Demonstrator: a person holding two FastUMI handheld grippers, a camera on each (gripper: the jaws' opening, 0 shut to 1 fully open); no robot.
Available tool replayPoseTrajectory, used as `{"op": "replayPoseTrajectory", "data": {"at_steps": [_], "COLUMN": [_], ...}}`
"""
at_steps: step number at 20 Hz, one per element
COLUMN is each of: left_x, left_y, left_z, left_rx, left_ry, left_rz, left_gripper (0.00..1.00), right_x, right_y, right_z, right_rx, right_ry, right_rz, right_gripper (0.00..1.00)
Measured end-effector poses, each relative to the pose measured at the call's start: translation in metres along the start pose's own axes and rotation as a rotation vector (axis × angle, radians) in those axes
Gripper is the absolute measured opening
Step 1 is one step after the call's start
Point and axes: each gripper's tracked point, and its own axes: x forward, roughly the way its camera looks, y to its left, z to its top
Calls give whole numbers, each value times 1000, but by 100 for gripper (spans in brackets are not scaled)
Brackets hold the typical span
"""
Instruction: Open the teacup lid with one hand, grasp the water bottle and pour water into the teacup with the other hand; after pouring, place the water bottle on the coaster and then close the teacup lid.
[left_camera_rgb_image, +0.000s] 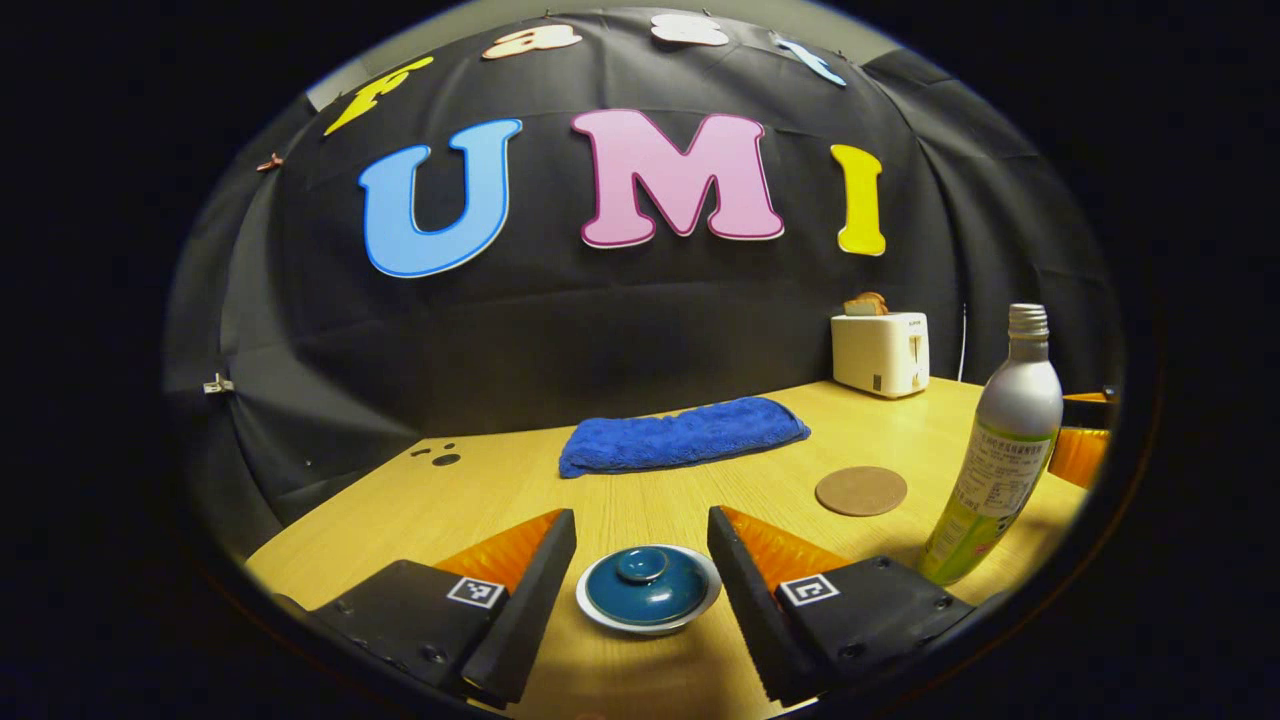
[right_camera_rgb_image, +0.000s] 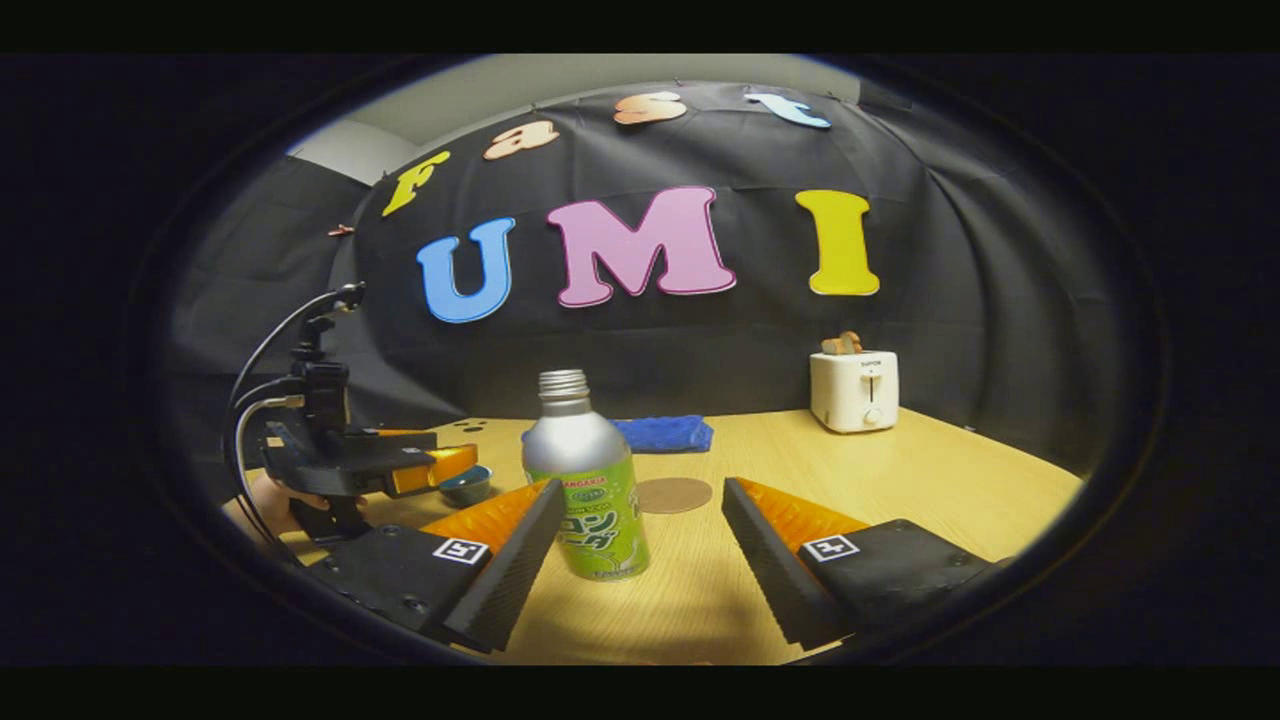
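Note:
A blue teacup with its lid (left_camera_rgb_image: 648, 585) on stands on the wooden table, between the spread fingers of my left gripper (left_camera_rgb_image: 643, 585), which is open and not touching it. The silver water bottle (left_camera_rgb_image: 1000, 450) with a green label stands upright to the right, without a cap. A round brown coaster (left_camera_rgb_image: 861, 491) lies between cup and bottle, farther back. In the right gripper view the bottle (right_camera_rgb_image: 588, 480) stands just ahead of my open right gripper (right_camera_rgb_image: 640, 560), nearer its left finger. The coaster (right_camera_rgb_image: 673, 494) lies behind it. The left gripper (right_camera_rgb_image: 400, 465) and the hand holding it show at left, over the teacup (right_camera_rgb_image: 467, 486).
A folded blue towel (left_camera_rgb_image: 683, 436) lies at the back of the table (left_camera_rgb_image: 480, 500). A white toaster (left_camera_rgb_image: 881, 353) with bread in it stands at the back right. The table's near left corner edge runs close to the left gripper.

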Motion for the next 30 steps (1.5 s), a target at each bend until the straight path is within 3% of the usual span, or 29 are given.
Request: {"op": "replayPoseTrajectory", "data": {"at_steps": [3, 8, 11, 13, 18, 20, 21, 23, 27, 30], "left_x": [8, 16, 18, 17, 16, 20, 19, 20, 14, 12], "left_y": [-11, -8, -2, 0, 1, 3, 4, -1, 0, 6], "left_z": [-9, -11, -13, -14, -6, -7, -12, -10, -15, -22], "left_rx": [7, 47, 44, 33, 28, 10, 11, 10, 47, 41], "left_ry": [45, 62, 66, 67, 36, 25, 39, 33, 72, 99], "left_rz": [-43, -23, 8, 13, 32, 37, 41, 14, 20, 34], "left_gripper": [74, 63, 50, 36, 29, 6, 5, 10, 64, 71], "right_x": [4, 6, 1, 0, -1, 0, 0, 1, 2, 3], "right_y": [-5, -1, 11, 13, 15, 15, 16, 16, 16, 16], "right_z": [-3, -10, -14, -13, -7, -6, -5, -3, -5, -5], "right_rx": [11, 31, 26, 15, -10, -9, -11, -16, -9, -11], "right_ry": [14, 38, 53, 47, 31, 29, 28, 22, 23, 27], "right_rz": [-14, 0, 44, 52, 57, 58, 60, 57, 58, 55], "right_gripper": [99, 99, 98, 98, 99, 98, 98, 98, 98, 98]}}
